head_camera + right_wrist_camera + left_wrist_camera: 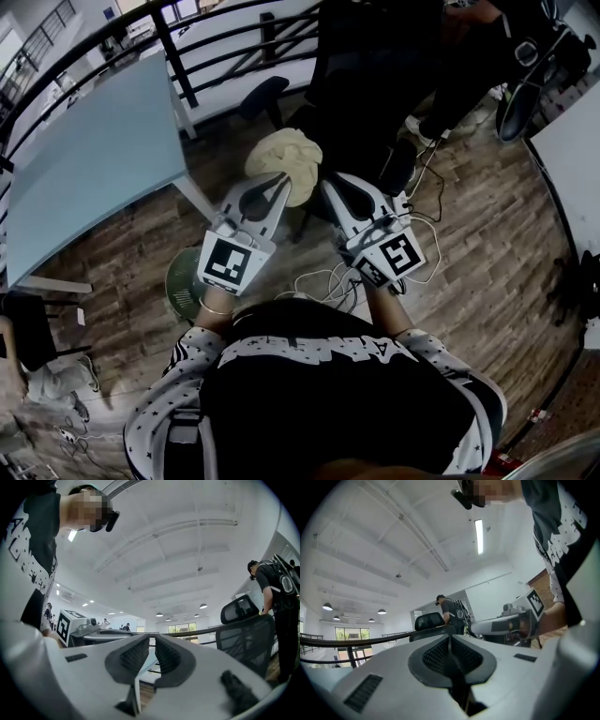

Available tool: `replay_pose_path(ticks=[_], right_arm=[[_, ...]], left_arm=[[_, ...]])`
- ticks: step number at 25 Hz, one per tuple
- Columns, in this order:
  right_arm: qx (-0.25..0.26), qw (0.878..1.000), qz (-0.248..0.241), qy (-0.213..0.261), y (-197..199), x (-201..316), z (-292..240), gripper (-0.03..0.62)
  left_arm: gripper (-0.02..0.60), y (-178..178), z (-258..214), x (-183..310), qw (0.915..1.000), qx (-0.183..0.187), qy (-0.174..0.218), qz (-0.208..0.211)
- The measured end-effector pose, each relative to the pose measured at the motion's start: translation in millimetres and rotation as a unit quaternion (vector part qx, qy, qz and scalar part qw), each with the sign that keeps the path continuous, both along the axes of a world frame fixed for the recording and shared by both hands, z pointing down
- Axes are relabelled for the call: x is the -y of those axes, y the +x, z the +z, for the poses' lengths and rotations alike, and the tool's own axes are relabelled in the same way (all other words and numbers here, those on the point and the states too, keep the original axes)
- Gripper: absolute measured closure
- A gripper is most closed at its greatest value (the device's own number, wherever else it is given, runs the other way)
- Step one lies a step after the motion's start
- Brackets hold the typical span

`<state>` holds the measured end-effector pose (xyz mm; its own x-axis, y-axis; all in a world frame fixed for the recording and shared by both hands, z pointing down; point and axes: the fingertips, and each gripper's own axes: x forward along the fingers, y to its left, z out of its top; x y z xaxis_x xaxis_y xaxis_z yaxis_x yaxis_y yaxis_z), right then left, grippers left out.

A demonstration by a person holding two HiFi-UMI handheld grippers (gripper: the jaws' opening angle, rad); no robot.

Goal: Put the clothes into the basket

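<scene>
In the head view a cream bundle of clothes [284, 157] lies low over the wooden floor, just beyond the tips of both grippers. My left gripper [280, 183] [450, 640] points level at it with its jaws shut and nothing between them. My right gripper [331, 185] [150, 641] runs beside it, also shut and empty. Neither gripper view shows the clothes, and I cannot tell whether a tip touches them. A round green thing [181, 279], perhaps the basket, sits on the floor, half hidden under my left hand.
A pale blue table [94, 159] stands at the left and a black railing [187, 42] runs behind it. A black office chair [375, 84] stands right behind the clothes. White cables [328, 277] lie on the floor. A person with a backpack [451, 611] stands ahead.
</scene>
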<state>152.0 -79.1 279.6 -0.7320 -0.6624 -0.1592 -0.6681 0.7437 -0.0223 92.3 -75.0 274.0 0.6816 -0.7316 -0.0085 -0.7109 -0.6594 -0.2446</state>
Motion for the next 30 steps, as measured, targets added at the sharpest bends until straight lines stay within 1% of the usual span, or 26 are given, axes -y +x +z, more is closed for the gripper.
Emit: replay_pose_path(ticks=[9,14,17,21,25,27,30], right_arm=[[0.004,1.000,-0.015,0.007,0.4,4.8,-3.5,0.560],[0.005,1.000,-0.024,0.006,-1.3,4.7,-2.0,0.560],[0.007,1.000,-0.026,0.007,-2.4,2.1,0.5,0.560],[0.024,0.999,-0.027,-0.002,-1.4,3.7,2.0,0.560],[0.020,0.999,-0.025,-0.007,-2.1,3.7,5.0,0.560],[0.020,1.000,-0.023,-0.006,-2.2,4.5,5.9,0.560],[0.040,0.999,-0.026,-0.003,-6.1,9.0,2.4,0.560]], left_arm=[[0.565,-1.0,-1.0,2.6,0.9999,0.007,0.003,-0.013],[0.565,-5.6,3.9,1.4,0.9995,0.016,-0.007,-0.027],[0.565,-8.5,4.7,-1.0,0.9994,0.015,-0.008,-0.031],[0.565,-11.3,4.9,-0.9,0.9990,0.022,-0.010,-0.037],[0.565,-15.1,7.5,-0.5,0.9988,0.024,-0.016,-0.040],[0.565,-17.0,8.4,0.7,0.9990,0.021,-0.014,-0.038],[0.565,-19.4,11.3,10.6,0.9993,0.018,0.000,-0.031]])
